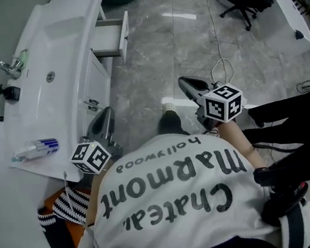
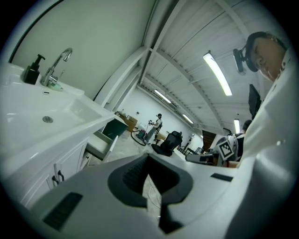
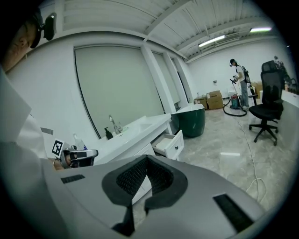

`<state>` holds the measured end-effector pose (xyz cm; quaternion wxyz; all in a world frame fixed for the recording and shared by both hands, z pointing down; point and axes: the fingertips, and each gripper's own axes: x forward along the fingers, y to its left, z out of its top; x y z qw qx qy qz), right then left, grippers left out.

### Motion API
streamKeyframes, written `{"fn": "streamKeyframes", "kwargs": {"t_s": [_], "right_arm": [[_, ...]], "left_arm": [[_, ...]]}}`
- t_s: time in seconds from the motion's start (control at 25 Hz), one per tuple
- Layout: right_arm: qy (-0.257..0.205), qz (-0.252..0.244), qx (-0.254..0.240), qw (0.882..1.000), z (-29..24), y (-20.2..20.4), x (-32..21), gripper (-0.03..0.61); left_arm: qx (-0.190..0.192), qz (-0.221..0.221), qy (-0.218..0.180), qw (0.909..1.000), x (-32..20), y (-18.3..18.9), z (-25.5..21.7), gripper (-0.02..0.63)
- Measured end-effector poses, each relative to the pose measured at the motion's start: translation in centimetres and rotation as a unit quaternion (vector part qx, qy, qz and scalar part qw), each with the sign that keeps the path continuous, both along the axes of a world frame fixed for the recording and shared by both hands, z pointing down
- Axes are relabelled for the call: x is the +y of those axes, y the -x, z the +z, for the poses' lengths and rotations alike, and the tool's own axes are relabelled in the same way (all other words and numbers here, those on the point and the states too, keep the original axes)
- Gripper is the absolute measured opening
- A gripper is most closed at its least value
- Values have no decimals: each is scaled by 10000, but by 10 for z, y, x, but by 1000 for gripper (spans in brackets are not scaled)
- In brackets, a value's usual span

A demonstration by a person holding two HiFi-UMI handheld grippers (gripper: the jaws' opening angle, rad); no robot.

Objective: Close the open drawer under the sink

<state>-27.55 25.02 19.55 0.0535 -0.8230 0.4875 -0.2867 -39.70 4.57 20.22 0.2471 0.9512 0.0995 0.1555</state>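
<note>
Drawer (image 1: 112,37) stood pulled out of the cabinet under the sink (image 1: 56,26), about 11 o'clock from head-view centre, so the task was not done. Left gripper (image 1: 106,113) sat at 10 o'clock, near the sink's front edge, jaws pressed together with nothing between them. Right gripper (image 1: 186,82) sat at 1 o'clock over the floor (image 1: 188,32), jaws likewise closed and empty. Both were well apart from the drawer. Closed tips probably suited the job, since a push needs a blunt end, not a grasp. The drawer front (image 3: 175,145) faced the right gripper view, so that side looked better lined up.
</note>
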Motion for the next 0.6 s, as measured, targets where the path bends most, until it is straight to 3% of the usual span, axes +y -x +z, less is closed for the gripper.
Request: {"fn": "streamKeyframes", "kwargs": {"t_s": [0.24, 0.4, 0.6], "right_arm": [[47, -257, -161, 9995, 12, -45, -6, 11], [-79, -374, -423, 9984, 16, -79, -15, 9], [-118, -605, -332, 9975, 10, -125, -28, 9]], "left_arm": [[-146, -12, -347, 9993, 0, -40, 2, 6], [-149, -177, -201, 9995, 0, -71, -1, 6], [-174, -340, -179, 9991, -3, -112, 0, 6]]}}
